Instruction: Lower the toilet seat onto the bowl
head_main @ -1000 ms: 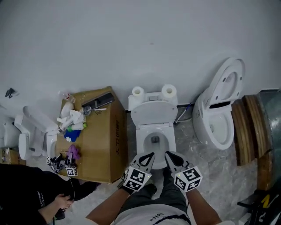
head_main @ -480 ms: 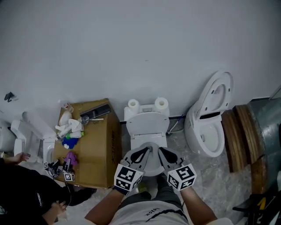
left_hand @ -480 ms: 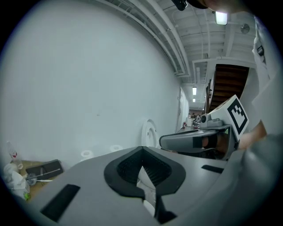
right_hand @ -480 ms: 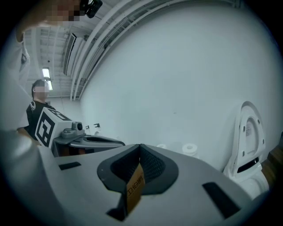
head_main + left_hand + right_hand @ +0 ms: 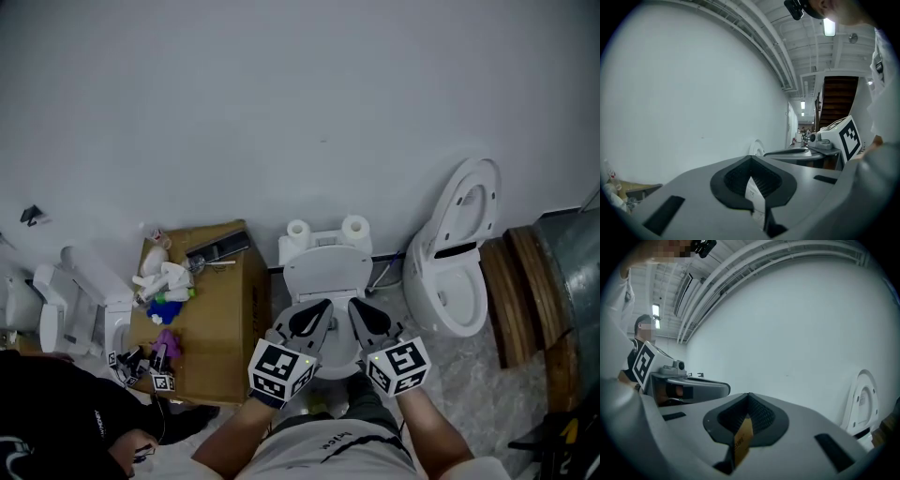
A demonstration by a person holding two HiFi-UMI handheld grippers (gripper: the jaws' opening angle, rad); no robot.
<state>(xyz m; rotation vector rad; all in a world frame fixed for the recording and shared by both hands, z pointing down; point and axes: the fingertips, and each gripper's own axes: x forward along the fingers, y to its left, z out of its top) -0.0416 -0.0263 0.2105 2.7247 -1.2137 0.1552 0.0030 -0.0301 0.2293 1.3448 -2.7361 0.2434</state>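
The white toilet [image 5: 325, 270] stands against the wall, straight ahead in the head view. Only its pale lid or seat surface shows, and I cannot tell whether it is up or down. The bowl opening is hidden behind both grippers. My left gripper [image 5: 319, 308] and right gripper [image 5: 356, 307] hover side by side over the toilet's front, not touching it. Both are shut with nothing between the jaws. In the left gripper view, the left gripper [image 5: 751, 161] points at the bare wall. The right gripper [image 5: 748, 398] does the same in its own view.
Two paper rolls [image 5: 298, 229] sit on the tank. A second toilet [image 5: 448, 281] with its seat raised [image 5: 863, 404] stands to the right, beside wooden planks [image 5: 506, 298]. A cardboard box [image 5: 220, 300] with clutter is at the left, with another toilet [image 5: 89, 302] beyond it. A person in black [image 5: 56, 427] crouches lower left.
Both grippers have risen and now cover the bowl, whose open inside showed a second ago. The head view has shifted slightly, and both grippers stay shut.
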